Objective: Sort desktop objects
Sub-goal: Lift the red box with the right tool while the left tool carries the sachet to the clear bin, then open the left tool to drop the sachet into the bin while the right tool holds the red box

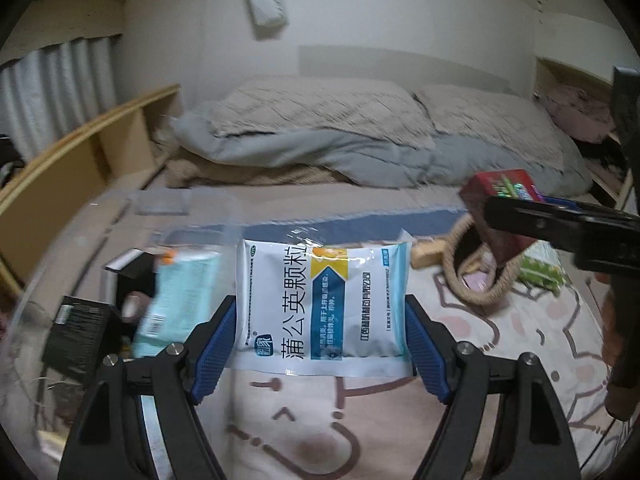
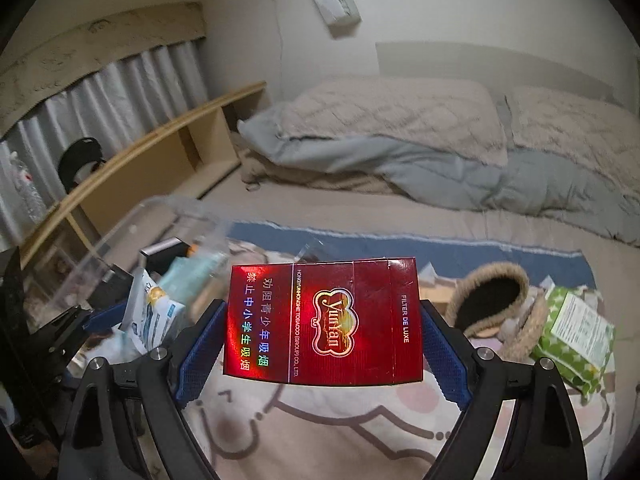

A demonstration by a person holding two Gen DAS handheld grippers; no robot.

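My left gripper (image 1: 320,336) is shut on a white and blue medicine sachet (image 1: 324,304), held upright above the cartoon blanket; its blue pads press both side edges. My right gripper (image 2: 322,340) is shut on a red cigarette pack (image 2: 324,322), lifted off the bed. In the left wrist view the red pack (image 1: 500,192) and the right gripper's black finger (image 1: 560,224) show at the right. In the right wrist view the sachet (image 2: 154,316) and the left gripper's blue pad (image 2: 106,316) show at the left.
A clear plastic bin (image 1: 80,264) at the left holds a teal box (image 1: 176,300) and black boxes (image 1: 76,336). A woven basket (image 2: 500,312) and a green tissue pack (image 2: 572,340) lie at the right. Bedding (image 1: 360,140) is piled behind, and a wooden shelf (image 2: 152,160) runs along the left.
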